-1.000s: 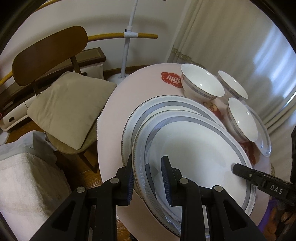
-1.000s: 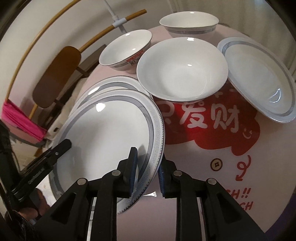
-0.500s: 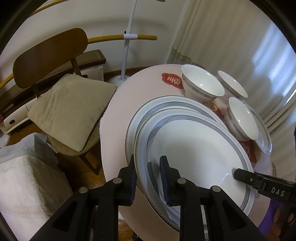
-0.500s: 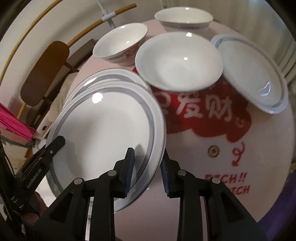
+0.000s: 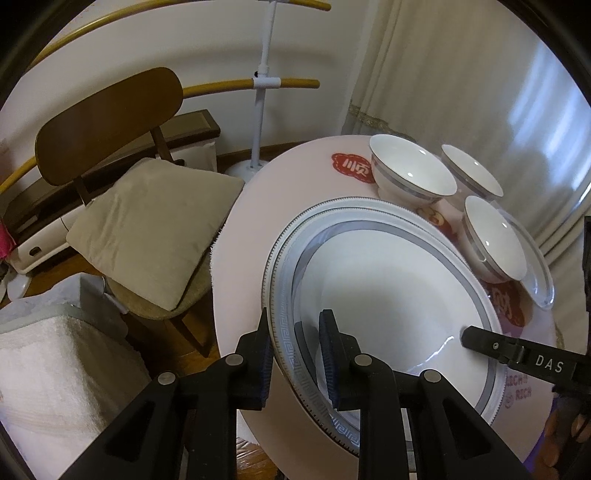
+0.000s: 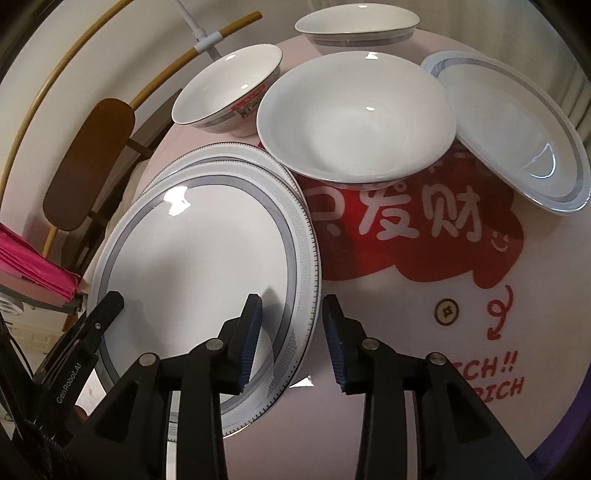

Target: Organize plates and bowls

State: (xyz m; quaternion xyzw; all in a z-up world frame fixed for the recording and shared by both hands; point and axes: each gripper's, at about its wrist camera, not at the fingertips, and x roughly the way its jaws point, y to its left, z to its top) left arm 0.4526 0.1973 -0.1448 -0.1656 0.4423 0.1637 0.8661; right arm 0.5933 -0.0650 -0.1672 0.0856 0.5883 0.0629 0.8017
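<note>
Two large white plates with grey bands are stacked on the round table. The top plate [image 5: 388, 295] [image 6: 192, 258] sits nearly centred on the lower plate [image 5: 354, 202] [image 6: 221, 149]. My left gripper [image 5: 294, 315] is shut on the top plate's near rim. My right gripper [image 6: 291, 301] straddles the opposite rim; its jaws are opening, and the outer pad stands apart from the rim. Three white bowls [image 6: 351, 118] [image 6: 225, 92] [image 6: 354, 22] and a deep plate [image 6: 509, 125] stand beyond the stack.
The table's pink cloth [image 6: 424, 332] has a red print. A wooden chair with a beige cushion [image 5: 147, 221] stands left of the table, beside a white towel-covered box [image 5: 55, 369]. A white stand [image 5: 262, 92] and a curtain [image 5: 461, 74] are behind.
The top plate has shifted over the lower plate and now lies almost centred on it. The right gripper's jaws have spread away from the rim. The left gripper keeps its hold.
</note>
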